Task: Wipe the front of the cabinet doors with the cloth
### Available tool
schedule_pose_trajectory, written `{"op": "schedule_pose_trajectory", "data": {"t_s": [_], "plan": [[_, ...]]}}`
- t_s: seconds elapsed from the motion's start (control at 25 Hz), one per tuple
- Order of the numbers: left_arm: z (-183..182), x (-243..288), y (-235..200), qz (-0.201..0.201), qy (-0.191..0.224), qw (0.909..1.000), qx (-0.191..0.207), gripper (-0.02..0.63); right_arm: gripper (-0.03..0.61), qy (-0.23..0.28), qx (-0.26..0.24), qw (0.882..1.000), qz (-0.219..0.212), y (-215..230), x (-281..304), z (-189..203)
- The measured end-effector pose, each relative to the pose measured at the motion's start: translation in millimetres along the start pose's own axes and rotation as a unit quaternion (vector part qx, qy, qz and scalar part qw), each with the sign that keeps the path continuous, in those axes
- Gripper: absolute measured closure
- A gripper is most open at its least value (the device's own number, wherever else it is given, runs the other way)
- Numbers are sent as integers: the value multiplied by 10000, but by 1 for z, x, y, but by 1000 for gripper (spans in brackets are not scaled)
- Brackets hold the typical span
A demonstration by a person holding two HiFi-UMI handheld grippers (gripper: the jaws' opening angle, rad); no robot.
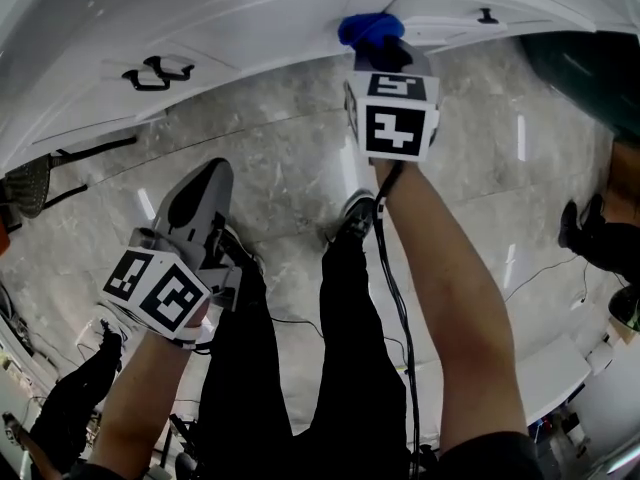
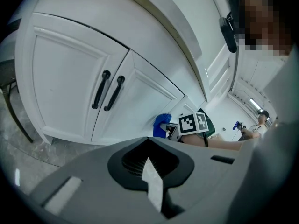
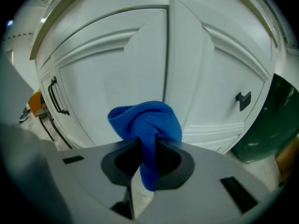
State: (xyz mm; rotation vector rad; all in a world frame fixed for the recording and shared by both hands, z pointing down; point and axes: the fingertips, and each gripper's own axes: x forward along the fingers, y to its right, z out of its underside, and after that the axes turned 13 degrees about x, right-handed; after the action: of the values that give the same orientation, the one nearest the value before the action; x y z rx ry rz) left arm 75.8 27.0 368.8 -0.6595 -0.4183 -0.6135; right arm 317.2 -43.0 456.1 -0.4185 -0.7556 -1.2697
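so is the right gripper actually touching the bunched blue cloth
Touching. The right gripper view shows the right gripper with its jaws clamped on the blue cloth.

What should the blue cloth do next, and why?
Probably ease it forward onto the white panelled cabinet door: the right tongs are shut on the bunched blue cloth, which faces that door, but I cannot tell that it touches.

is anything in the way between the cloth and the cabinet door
Nothing visible does. The right gripper holds the cloth bunched in its jaws, and the cabinet door lies bare straight ahead of it.
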Motion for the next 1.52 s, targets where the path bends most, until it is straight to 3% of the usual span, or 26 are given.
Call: {"op": "schedule_pose_trajectory", "data": {"t_s": [0.16,0.4,0.48,0.6,0.72,0.88,1.28,1.52], "plan": [[7,-19,-17,5,-24,10000,-2,615,518,-156,-77,9992,-370,-59,4,31],[18,-52,-61,-132,-121,9998,37,615,518,-537,-105,9891,-1369,-210,27,86],[18,-61,-73,-200,-112,9997,37,615,518,-551,-174,9853,-1607,-250,36,91],[17,-70,-88,-297,-69,9995,13,614,518,-619,10,9843,-1652,-274,48,86],[19,-70,-95,-409,-34,9991,-94,615,518,-734,232,9837,-1626,-270,55,77],[23,-55,-85,-439,-9,9986,-280,615,518,-763,67,9843,-1593,-240,61,72],[19,26,-7,-106,-106,9997,-206,615,518,-612,66,9945,-844,-71,74,56],[10,66,35,226,-143,9996,-59,615,518,-575,-198,9922,-1089,-40,62,50]]}}
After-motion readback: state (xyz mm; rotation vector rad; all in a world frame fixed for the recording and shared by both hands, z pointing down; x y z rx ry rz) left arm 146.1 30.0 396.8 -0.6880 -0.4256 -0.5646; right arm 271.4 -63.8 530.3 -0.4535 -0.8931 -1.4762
